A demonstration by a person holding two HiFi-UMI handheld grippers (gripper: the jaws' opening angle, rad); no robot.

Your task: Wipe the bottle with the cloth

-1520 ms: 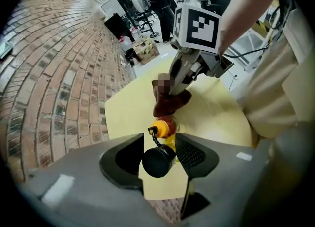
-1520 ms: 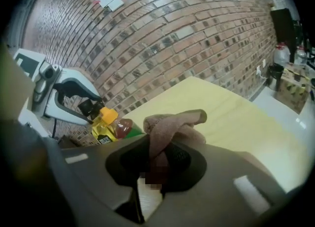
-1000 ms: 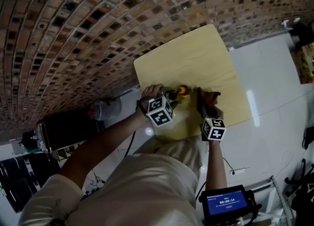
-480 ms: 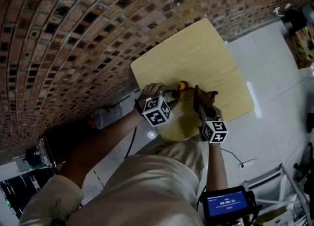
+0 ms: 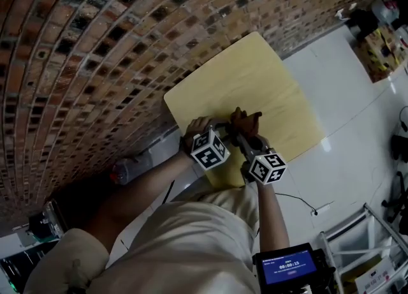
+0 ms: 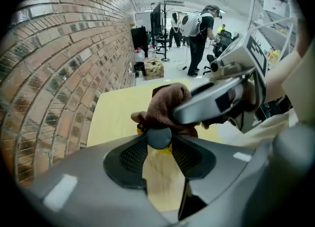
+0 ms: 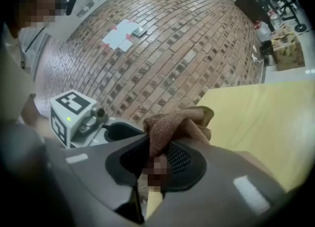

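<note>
Closing on the dark cap of the bottle [image 6: 158,136], the left gripper's [image 6: 158,145] jaws are seen with their tips against both its sides. Just beyond them, the brown cloth [image 6: 165,105] is laid over the bottle and clamped tight between the right gripper's [image 7: 158,152] jaws. Beneath and farther off, the yellow table [image 6: 113,113] is seen.

Person in a loose beige short-sleeve shirt [image 5: 185,248]. Black strap [image 5: 185,144] on L wrist; black box [image 5: 290,266] w/ blue screen at R side.
</note>
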